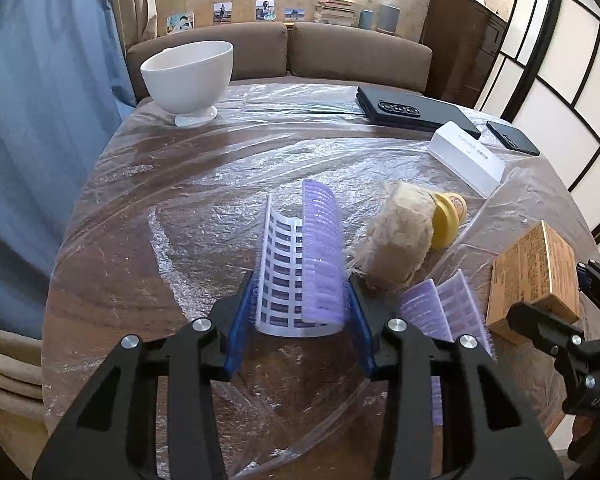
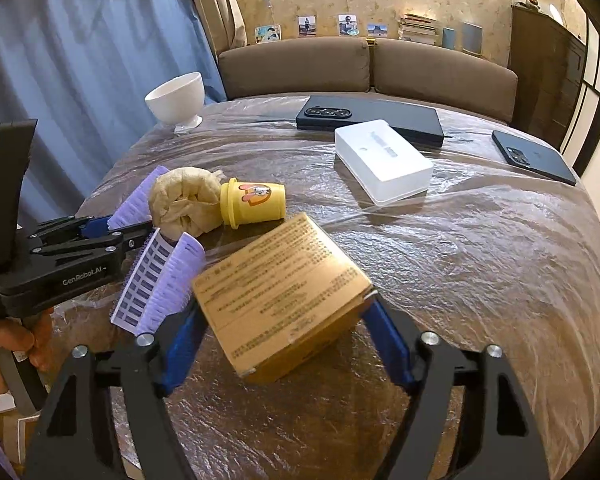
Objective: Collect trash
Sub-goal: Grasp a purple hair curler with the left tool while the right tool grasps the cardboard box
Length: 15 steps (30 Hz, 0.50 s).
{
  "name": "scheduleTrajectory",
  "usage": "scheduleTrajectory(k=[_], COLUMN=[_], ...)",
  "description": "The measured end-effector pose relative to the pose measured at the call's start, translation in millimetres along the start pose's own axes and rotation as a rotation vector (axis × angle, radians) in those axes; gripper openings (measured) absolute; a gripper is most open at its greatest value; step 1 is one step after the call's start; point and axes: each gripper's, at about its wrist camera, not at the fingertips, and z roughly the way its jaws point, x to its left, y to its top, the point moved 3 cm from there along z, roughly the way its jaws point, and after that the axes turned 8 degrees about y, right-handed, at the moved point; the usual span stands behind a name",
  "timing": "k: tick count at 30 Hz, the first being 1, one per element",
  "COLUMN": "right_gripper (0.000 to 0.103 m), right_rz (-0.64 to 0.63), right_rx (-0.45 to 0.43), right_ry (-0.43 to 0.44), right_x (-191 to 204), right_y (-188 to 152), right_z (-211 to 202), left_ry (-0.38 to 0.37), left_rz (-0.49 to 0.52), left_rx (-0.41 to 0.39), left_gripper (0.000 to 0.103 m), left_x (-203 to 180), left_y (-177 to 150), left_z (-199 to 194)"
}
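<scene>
Sideways, "GenRobot.AI" on left tongs (image 2: 138,236)

I see both wrist views evenly lit, warm indoor tone, fairly bright. Strongest light comes from the right, off the white panelled screen (image 1: 556,92), which is near blown out. The plastic sheet (image 1: 228,168) over the table throws patchy white glare, heaviest centre and right in the right wrist view. Shadows soft, short, under the white bowl (image 1: 190,76) and the brown box (image 2: 284,292). Heavy fisheye bending: table edge bows, curtain (image 1: 48,100) and screen lines curve, black vignette in the corners. Slight softness at the far edges; centre sharp, no real motion blur.
</scene>
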Motion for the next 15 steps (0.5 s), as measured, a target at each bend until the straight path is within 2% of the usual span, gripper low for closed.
scheduleTrajectory(k=[15], right_gripper=[0.074], right_rz=[0.025], right_rx=[-0.024], right_ry=[0.035], right_x=[-4], right_y=[-10], right_z=[-24], left_ry=[-0.045], left_rz=[-0.079], left_rx=[-0.030], left_gripper=[0.044], left_x=[13], left_y=[-12], left_z=[-29])
